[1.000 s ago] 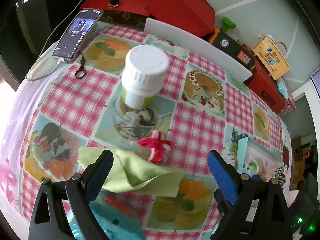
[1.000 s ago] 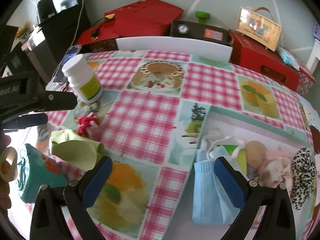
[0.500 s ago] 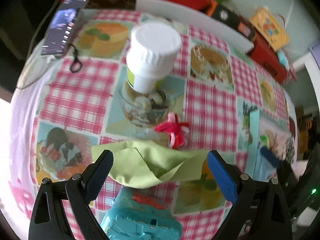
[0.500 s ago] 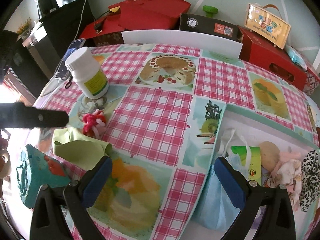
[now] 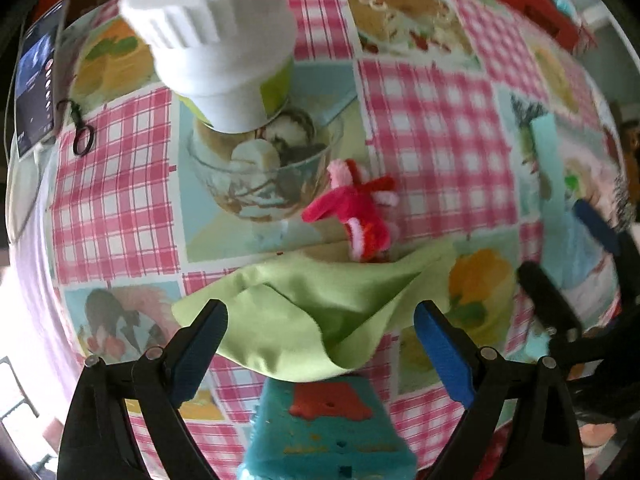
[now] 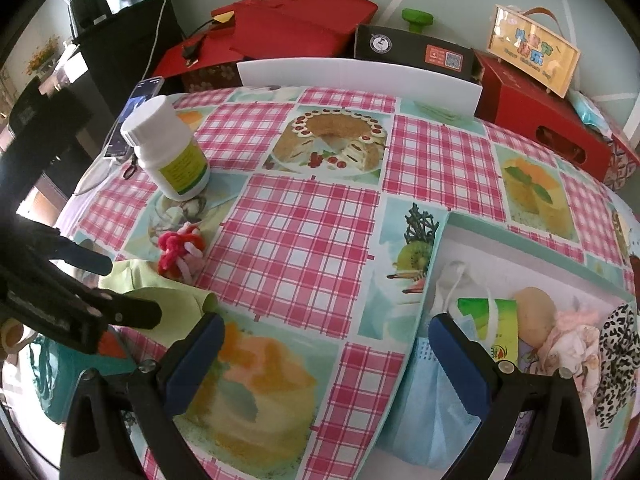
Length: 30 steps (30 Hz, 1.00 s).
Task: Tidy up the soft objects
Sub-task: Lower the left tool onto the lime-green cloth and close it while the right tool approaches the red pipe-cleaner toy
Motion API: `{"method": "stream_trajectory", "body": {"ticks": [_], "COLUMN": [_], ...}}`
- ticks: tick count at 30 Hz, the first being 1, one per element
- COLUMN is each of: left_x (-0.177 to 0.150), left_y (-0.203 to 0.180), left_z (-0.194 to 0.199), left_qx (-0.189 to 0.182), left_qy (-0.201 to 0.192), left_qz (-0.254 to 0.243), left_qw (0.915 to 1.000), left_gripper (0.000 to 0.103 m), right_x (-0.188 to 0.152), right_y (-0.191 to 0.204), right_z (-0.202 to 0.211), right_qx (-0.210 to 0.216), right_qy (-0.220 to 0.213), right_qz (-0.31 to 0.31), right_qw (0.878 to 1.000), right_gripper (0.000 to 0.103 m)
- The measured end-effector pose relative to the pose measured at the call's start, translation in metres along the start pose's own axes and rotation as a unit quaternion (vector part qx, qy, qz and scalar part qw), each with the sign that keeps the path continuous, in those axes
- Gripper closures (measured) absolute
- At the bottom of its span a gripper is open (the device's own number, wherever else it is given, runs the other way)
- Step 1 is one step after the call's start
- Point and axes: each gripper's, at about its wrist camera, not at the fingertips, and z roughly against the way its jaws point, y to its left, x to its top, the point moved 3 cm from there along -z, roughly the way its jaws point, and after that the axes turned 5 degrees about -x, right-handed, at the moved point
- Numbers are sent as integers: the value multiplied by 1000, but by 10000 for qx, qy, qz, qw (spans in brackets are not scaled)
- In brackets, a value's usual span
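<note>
The left gripper [image 5: 320,344] hangs with its jaws spread wide and nothing between them, poised over the crumpled green cloth [image 5: 320,312] that lies on the checked tablecloth [image 5: 432,128]; the cloth's near fold sits between the blue pads [image 5: 200,344], though whether they touch it cannot be told. Just beyond the cloth lies a red and pink pipe-cleaner toy [image 5: 356,208], touching the cloth's far edge, and past that stands a white bottle [image 5: 216,40], upright. A teal block [image 5: 324,432] lies just beside the cloth's near edge. The right gripper [image 6: 324,360] is likewise wide open and empty, over a broad bare stretch of tablecloth between the cloth and the tray [image 6: 444,240]. In the tray lie a blue face mask [image 6: 428,392], a green packet [image 6: 480,320], a tan ball [image 6: 534,312], pink fluffy things and a leopard-print scrunchie [image 6: 616,352]. A white board [image 6: 356,80] lines the table's far edge.
</note>
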Motion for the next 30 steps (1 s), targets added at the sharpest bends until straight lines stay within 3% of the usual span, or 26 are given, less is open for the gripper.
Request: {"method": "stream_trajectory", "body": {"ticks": [8, 16, 24, 30], "left_x": [19, 14, 11, 10], "left_y": [1, 0, 18, 42], "left_z": [-19, -18, -7, -4], "left_qx": [296, 320, 61, -495], "left_qy": [380, 173, -192, -509], "left_qz": [-254, -473, -329, 6], "left_qw": [9985, 9982, 9993, 9975], "left_gripper": [22, 38, 67, 82], "right_x": [1, 1, 1, 3], "right_y": [0, 0, 9, 21], "right_z": [1, -1, -4, -5], "right_qx": [-66, -115, -104, -8], "right_qy": [1, 3, 32, 45], "right_qz": [9, 16, 132, 251], "right_qw": [10000, 9999, 9999, 9997], "right_gripper": [0, 0, 0, 0]}}
